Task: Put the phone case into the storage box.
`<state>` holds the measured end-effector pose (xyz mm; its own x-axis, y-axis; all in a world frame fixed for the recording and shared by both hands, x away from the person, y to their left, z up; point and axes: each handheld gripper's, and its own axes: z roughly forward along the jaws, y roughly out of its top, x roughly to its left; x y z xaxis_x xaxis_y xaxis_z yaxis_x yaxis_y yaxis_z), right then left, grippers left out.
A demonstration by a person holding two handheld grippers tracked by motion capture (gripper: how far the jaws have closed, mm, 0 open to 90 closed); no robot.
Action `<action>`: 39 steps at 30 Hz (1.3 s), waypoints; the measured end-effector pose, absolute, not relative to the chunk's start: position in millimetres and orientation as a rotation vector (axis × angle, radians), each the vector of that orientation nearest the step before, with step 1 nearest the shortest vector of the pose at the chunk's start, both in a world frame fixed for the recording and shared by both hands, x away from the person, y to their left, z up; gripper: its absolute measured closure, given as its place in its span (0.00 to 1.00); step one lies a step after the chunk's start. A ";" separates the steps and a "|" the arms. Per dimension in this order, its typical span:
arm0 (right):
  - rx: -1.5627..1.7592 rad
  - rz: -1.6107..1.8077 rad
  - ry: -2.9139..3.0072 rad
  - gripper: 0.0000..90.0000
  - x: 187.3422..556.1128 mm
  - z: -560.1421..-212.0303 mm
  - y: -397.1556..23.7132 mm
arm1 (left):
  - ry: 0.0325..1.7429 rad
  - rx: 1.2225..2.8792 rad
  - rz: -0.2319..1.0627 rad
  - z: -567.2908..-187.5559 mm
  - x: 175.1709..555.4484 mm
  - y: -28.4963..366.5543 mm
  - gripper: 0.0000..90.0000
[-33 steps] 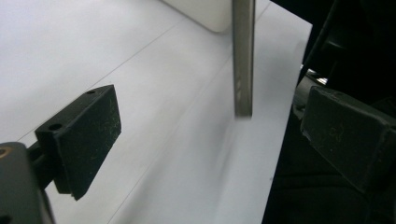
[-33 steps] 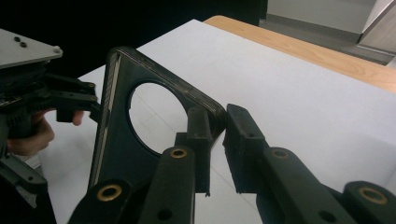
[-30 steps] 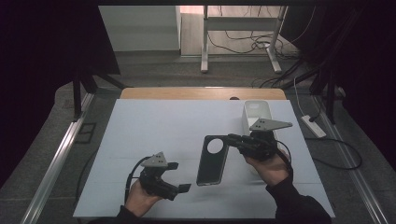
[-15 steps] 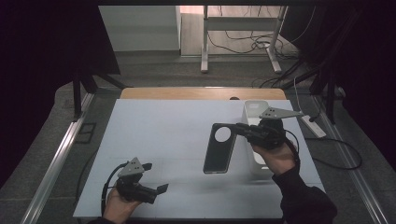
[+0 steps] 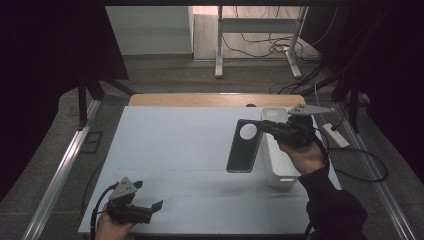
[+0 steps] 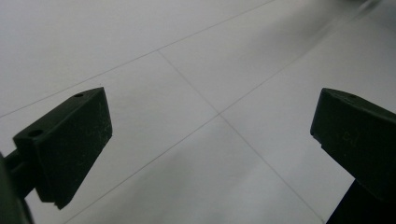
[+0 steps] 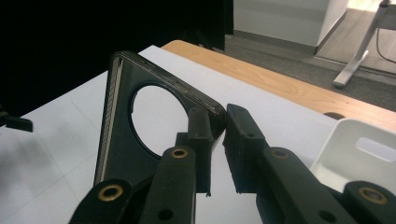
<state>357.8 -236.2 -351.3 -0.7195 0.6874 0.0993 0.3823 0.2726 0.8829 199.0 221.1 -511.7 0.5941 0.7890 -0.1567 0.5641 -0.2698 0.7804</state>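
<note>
My right gripper [image 5: 261,126] is shut on the top edge of a black phone case [image 5: 243,147] with a round camera hole, which hangs above the white table beside the bin. In the right gripper view the case [image 7: 122,140] stands tilted at the left, its corner pinched between the two jaws of the right gripper [image 7: 217,127]. My left gripper [image 5: 150,200] lies low at the table's front left corner in a hand. Its jaws stand wide apart and open over bare table, with nothing between them in the left gripper view [image 6: 210,140].
A white rectangular bin [image 5: 280,175] stands at the table's right side, just behind the hanging case; its handle slot shows in the right gripper view [image 7: 373,147]. A wooden strip [image 5: 215,100] edges the table's far side. Cables trail on the floor at right.
The right gripper has carried the phone case up off the table and away to the right, toward the bin. The left gripper has drawn back to the left toward the front edge.
</note>
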 end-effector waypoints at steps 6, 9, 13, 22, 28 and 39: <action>0.983 1.417 2.228 0.89 365.9 -345.5 -241.2 | 1.093 1.966 0.362 -514.0 194.8 229.8 0.00; 0.984 1.414 2.214 0.89 370.7 -341.5 -244.2 | 1.099 1.959 0.375 -515.7 192.6 233.6 0.00; 0.981 1.408 2.206 0.89 374.1 -339.0 -246.5 | 1.109 1.957 0.375 -517.6 190.4 236.3 0.00; 0.994 1.400 2.179 0.89 382.9 -334.6 -255.0 | 1.106 1.969 0.396 -517.7 187.7 235.0 0.00; 1.004 1.387 2.167 0.89 389.4 -332.5 -259.9 | 1.110 1.993 0.411 -517.3 187.1 233.3 0.00; 1.011 1.348 2.140 0.89 403.6 -326.5 -267.3 | 1.118 1.978 0.395 -518.2 187.9 235.2 0.00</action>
<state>403.6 -267.3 -326.5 -0.6504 0.7589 0.0325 0.3573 0.2679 0.8948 187.9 235.2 -518.2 0.5583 0.8218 -0.1142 0.5679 -0.2781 0.7747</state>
